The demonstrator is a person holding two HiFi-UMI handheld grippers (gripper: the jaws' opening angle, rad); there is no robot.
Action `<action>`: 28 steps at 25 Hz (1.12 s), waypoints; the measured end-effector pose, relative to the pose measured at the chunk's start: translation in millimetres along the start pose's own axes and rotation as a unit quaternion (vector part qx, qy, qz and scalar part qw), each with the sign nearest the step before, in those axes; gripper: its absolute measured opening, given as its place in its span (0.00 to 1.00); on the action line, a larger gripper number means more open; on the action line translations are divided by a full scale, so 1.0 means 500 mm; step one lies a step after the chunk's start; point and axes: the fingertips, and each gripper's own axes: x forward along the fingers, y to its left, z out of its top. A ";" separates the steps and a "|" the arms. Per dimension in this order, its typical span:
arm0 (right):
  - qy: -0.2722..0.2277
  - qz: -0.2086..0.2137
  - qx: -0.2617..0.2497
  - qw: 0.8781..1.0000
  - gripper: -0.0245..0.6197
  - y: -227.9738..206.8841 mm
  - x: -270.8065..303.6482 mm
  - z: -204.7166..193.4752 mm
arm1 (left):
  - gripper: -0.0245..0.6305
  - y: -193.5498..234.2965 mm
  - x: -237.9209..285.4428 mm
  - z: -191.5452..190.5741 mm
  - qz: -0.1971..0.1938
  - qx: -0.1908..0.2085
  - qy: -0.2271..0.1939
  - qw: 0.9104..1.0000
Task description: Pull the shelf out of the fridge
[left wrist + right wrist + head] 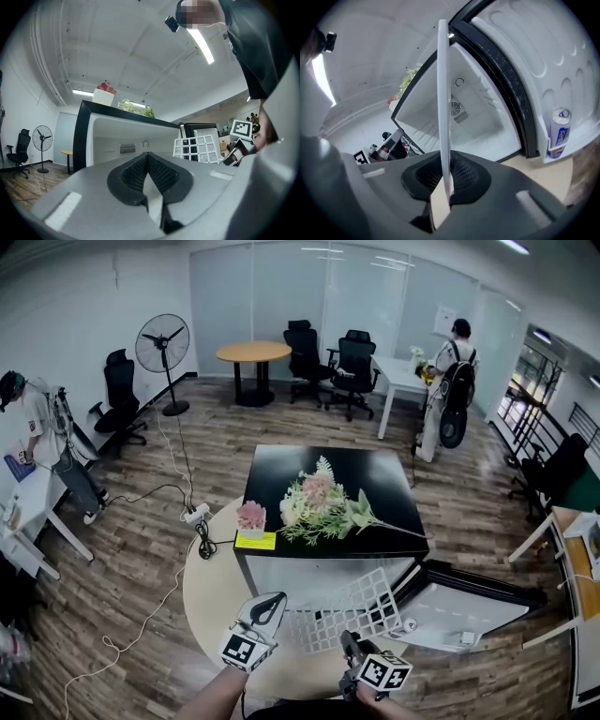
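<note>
Shelf [347, 613]: flat white lattice, square cells

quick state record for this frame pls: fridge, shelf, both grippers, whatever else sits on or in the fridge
fridge: black mini fridge on round table; door swung open
shelf: white wire shelf outside the cavity, in front of the opening, tilted
right gripper: right gripper shut on the shelf's near edge
left gripper: left gripper shut, nothing between its jaws, beside the shelf
on top: flower bouquet, pink potted plant, yellow note
door rack: one can, upright
</note>
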 end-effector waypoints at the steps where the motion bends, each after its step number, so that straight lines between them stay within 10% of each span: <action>1: 0.001 -0.007 -0.018 1.000 0.09 -0.002 -0.001 0.000 | 0.04 0.001 0.000 0.000 0.000 0.001 0.000 1.000; 11: -0.008 -0.055 -0.175 0.983 0.09 0.000 -0.002 0.019 | 0.04 0.023 -0.007 -0.004 0.010 0.000 0.001 1.000; 28: -0.074 -0.121 -0.402 0.905 0.09 0.031 -0.021 0.105 | 0.04 0.014 -0.012 0.001 0.011 -0.005 -0.004 1.000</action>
